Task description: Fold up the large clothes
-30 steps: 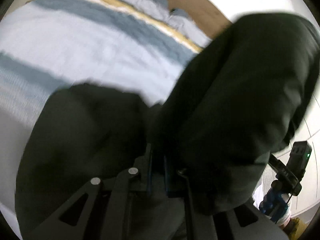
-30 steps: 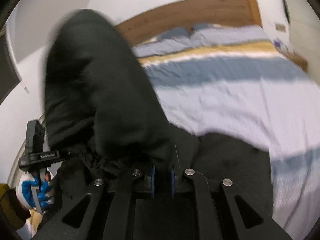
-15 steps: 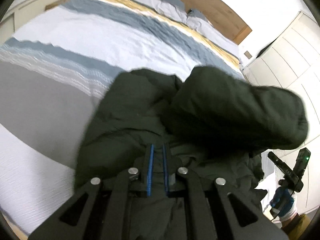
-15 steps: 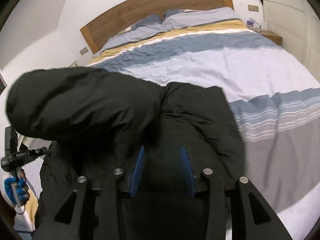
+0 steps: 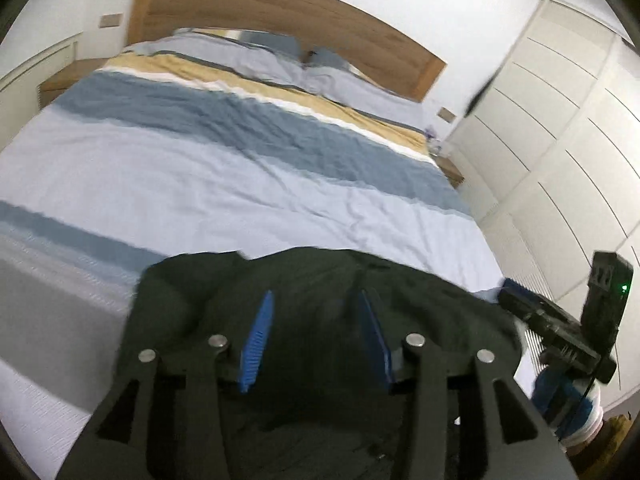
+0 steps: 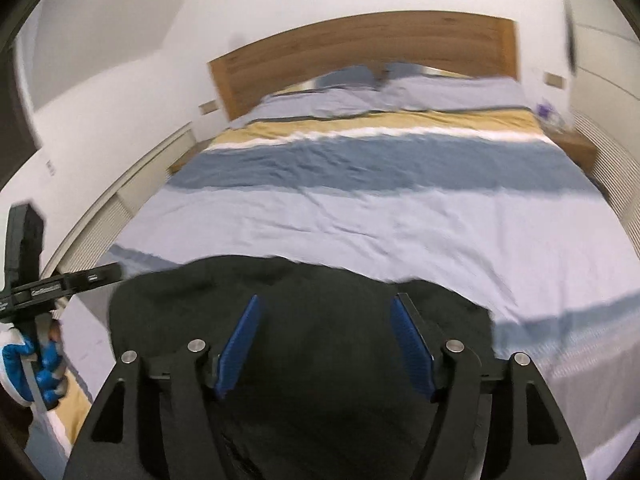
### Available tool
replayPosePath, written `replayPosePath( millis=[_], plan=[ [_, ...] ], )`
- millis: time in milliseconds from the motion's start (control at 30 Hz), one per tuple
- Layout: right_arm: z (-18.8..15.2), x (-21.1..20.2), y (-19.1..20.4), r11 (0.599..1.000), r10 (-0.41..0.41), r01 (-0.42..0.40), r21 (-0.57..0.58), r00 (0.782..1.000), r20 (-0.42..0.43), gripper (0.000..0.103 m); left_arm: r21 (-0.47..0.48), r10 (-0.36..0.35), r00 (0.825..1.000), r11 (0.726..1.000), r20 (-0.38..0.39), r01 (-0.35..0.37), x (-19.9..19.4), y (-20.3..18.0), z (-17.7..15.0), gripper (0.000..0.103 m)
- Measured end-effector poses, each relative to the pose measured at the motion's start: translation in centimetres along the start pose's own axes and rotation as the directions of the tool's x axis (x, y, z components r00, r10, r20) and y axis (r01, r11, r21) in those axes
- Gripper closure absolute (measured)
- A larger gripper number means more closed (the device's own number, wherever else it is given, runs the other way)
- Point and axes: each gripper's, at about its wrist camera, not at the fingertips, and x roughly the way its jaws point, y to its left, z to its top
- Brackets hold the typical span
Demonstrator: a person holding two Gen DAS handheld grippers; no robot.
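As both tools (image 5: 316, 332) (image 6: 326, 344) have just been opening, empty, dark garment (image 5: 320, 280) lies bunched on bed (image 5: 200, 168).

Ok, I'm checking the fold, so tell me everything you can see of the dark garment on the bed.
The dark green-black, soft padded garment lies bunched in a rumpled heap at the near end of the striped blue, white and yellow bedcover. Its far edge is uneven. Neither open gripper holds it: no fabric sits between either gripper's jaws.

No text reads clearly: white lettering on the black bar of the left gripper (image 6: 72, 284), seen from the right wrist, is too blurred and small to make out.
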Motion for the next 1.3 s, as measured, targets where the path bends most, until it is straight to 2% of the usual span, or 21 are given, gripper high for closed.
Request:
replayPosePath(
  millis=[67,167,367,467,633,733,900,1000,1133,1200,1300],
  plan=[
    [0.3,1.3,1.7,0.999,0.032,-0.033,-0.040,0.999,-0.017,0.034,0.035,-0.003,1.000,0.999,-0.017,0.004,1.6,-1.3,-0.3,0.059],
    [-0.8,3.4,3.0,0.995,0.065,-0.069,-0.069,0.996,-0.065,0.033,0.068,0.006,0.997,0.998,-0.074,-0.001,4.2,-1.9,-2.6,0.059],
    [-7.6,6.6,1.8,0.995,0.027,-0.045,-0.088,0.980,-0.196,0.031,0.070,0.040,0.978,0.997,-0.204,-0.026,7.8,0.1,-11.3,0.059],
    [-11.7,7.9,0.7,0.995,-0.016,-0.010,-0.104,0.969,-0.246,0.031,0.088,0.052,0.983,0.995,-0.177,-0.037,8.1,0.8,-14.5,0.058],
    [-15.8,9.1,0.0,0.993,-0.046,0.022,-0.113,0.975,-0.216,0.031,0.132,0.115,0.984,0.986,-0.133,-0.097,9.9,0.9,-17.2,0.058],
    [-16.9,10.3,0.3,0.985,-0.091,0.058,-0.160,0.973,-0.211,0.031,0.129,0.142,0.980,0.984,-0.137,-0.124,11.7,1.3,-17.5,0.058],
    [-16.9,11.4,0.4,0.982,-0.115,0.075,-0.171,0.964,-0.238,0.031,0.136,0.162,0.975,0.980,-0.151,-0.142,12.7,1.1,-17.1,0.057],
    [-16.8,10.7,0.7,0.980,-0.132,0.090,-0.175,0.960,-0.247,0.031,0.132,0.175,0.972,0.979,-0.155,-0.155,11.6,0.3,-16.9,0.058],
    [-15.6,9.0,1.1,0.987,-0.107,0.065,-0.146,0.947,-0.302,0.030,0.089,0.128,0.977,0.990,-0.173,-0.114,8.9,-0.4,-14.9,0.057],
    [-14.1,7.7,1.3,0.988,-0.084,0.042,-0.150,0.954,-0.287,0.030,0.100,0.127,0.982,0.989,-0.140,-0.113,7.5,-0.7,-13.4,0.057],
    [-11.6,5.6,1.3,0.987,-0.070,0.038,-0.156,0.975,-0.211,0.027,0.112,0.115,0.990,0.988,-0.084,-0.105,6.3,-1.4,-10.5,0.056]
  ],
)
